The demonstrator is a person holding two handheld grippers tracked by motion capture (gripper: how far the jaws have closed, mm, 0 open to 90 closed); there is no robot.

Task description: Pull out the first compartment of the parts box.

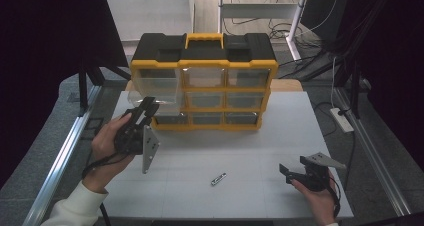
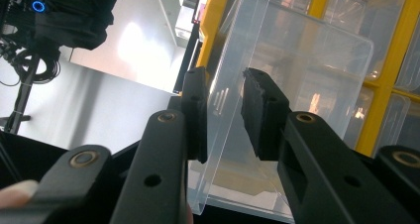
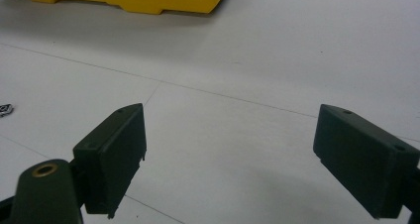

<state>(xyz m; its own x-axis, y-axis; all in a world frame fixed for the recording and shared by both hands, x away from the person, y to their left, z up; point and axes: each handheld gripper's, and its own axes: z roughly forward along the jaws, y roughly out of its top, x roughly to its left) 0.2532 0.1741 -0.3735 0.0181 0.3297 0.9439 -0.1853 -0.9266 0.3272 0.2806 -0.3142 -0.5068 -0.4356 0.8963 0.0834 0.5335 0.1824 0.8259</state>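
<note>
Grey tabletop (image 1: 240, 151) ahead, my left gripper (image 2: 224, 112) clamps the clear drawer's (image 2: 297, 85) thin, light, slippery front wall at ten o'clock, so I squeeze gently; right gripper (image 3: 228, 154) idles agape.

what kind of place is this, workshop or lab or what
Probably a lab recording bench rather than a working workshop: a white table framed by aluminium rails, dark curtains at the sides, loose cables on the floor behind, and a yellow-and-black drawer organizer as the main prop.
</note>
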